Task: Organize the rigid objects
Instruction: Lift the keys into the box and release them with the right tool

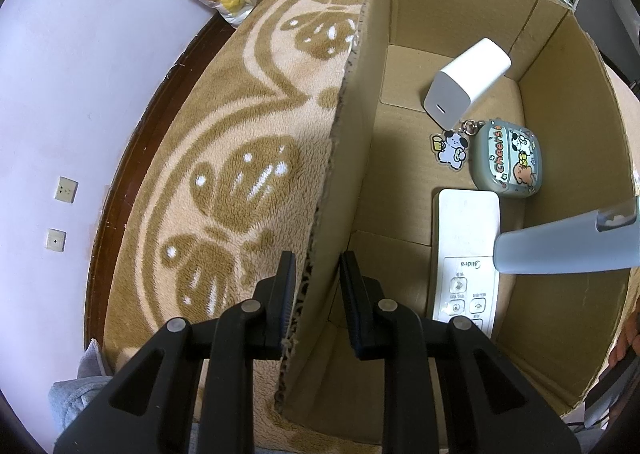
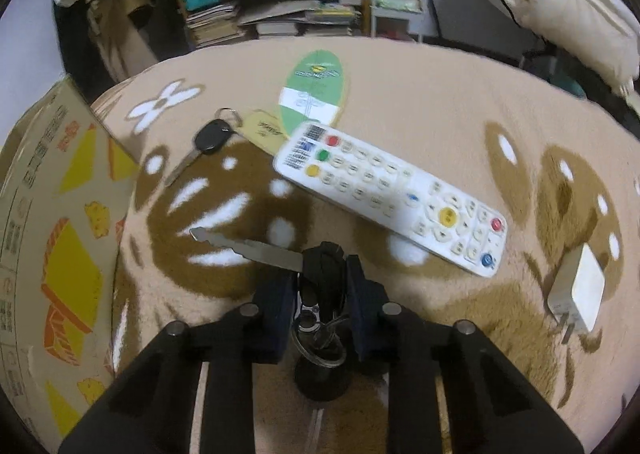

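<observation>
1. My left gripper [image 1: 316, 294] straddles the left wall of the cardboard box [image 1: 360, 102], one of its fingers [image 1: 282, 294] outside over the brown-and-cream patterned blanket [image 1: 224, 158], the other inside; they sit close on the wall, but I cannot tell whether they pinch it.
2. Inside the box, from far to near: a white charger block [image 1: 466, 80], a cartoon dog charm [image 1: 450, 146] clipped to a green earbud case [image 1: 506, 158], and a white Midea remote [image 1: 466, 258] lying flat on the floor of the box.
3. A pale blue object [image 1: 568, 242] pokes in at the right edge.
4. My right gripper [image 2: 322, 286] is closed on the black head of a key [image 2: 248, 246], blade pointing left above the blanket.
5. Beyond it lie a black car key [image 2: 210, 140], a white remote with coloured buttons [image 2: 390, 194] and, far right, a white wall plug [image 2: 578, 290].
</observation>
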